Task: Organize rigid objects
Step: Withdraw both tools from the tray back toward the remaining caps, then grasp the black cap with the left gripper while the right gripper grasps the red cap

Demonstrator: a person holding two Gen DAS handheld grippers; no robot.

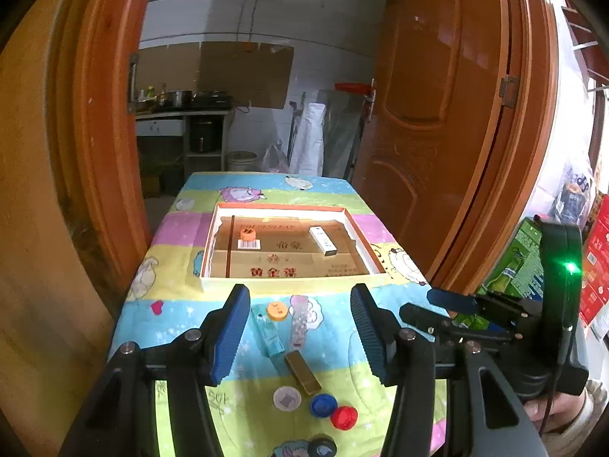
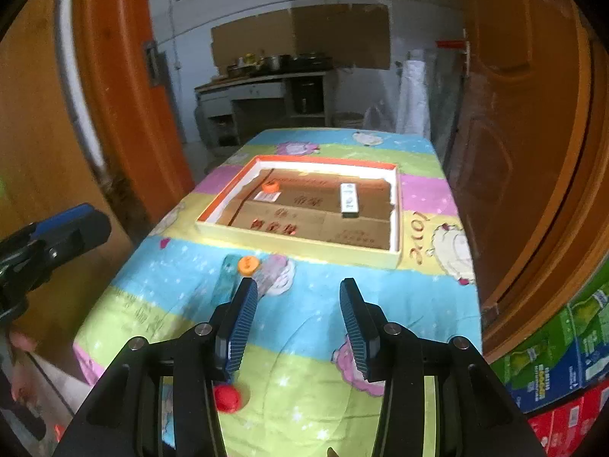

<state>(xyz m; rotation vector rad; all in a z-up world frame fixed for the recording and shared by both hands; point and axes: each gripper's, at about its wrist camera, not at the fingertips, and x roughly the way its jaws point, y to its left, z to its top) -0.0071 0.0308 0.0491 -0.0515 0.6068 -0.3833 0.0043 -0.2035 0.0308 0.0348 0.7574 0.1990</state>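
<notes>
One black cap (image 1: 322, 447) cut off | gold bar (image 1: 302, 372) clear

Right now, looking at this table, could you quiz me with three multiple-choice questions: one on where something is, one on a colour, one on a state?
1. Where is the white box?
A. Inside the tray
B. On the floor
C. Between the tongs

2. What colour is the cap inside the tray?
A. Green
B. Orange
C. Black

3. How are the left tongs?
A. Gripping a cap
B. Shut
C. Open, holding nothing

Answers: 1 A, it lies on the tray's cardboard floor; 2 B, it is orange beside the barcode label; 3 C, the table shows between the blue pads.
</notes>
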